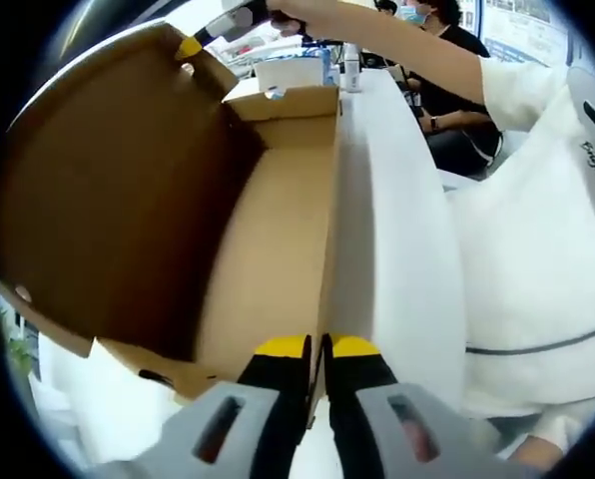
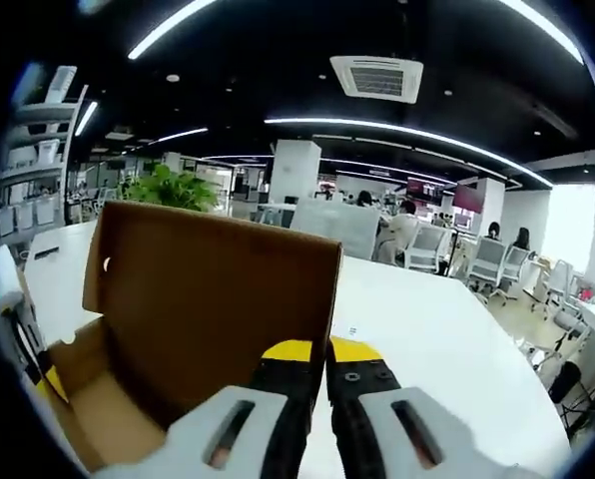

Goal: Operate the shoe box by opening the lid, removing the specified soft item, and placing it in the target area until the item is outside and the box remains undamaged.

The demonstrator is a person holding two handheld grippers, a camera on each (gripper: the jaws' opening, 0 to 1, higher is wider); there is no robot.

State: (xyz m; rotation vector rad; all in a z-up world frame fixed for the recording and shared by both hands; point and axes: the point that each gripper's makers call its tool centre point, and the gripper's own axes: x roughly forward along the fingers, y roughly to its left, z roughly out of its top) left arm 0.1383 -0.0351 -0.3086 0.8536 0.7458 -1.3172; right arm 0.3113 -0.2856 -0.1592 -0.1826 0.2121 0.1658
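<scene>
The shoe box (image 1: 268, 249) stands open on a white table (image 2: 437, 339), and the part of its brown cardboard floor that shows is bare. Its lid (image 1: 108, 190) is swung up to the left. My left gripper (image 1: 318, 345) is shut on the top edge of the box's near side wall. My right gripper (image 2: 320, 349) is shut on the free edge of the raised lid (image 2: 208, 299). It also appears at the top of the left gripper view as the right gripper (image 1: 190, 47), pinching the lid's corner. The left gripper (image 2: 46, 384) shows at the box's left end.
A person's white sleeve (image 1: 537, 220) reaches across the right side of the box. Small containers (image 1: 349, 68) stand on the table beyond the box. Behind are seated people (image 2: 407, 225), office chairs (image 2: 487, 264) and a green plant (image 2: 173, 190).
</scene>
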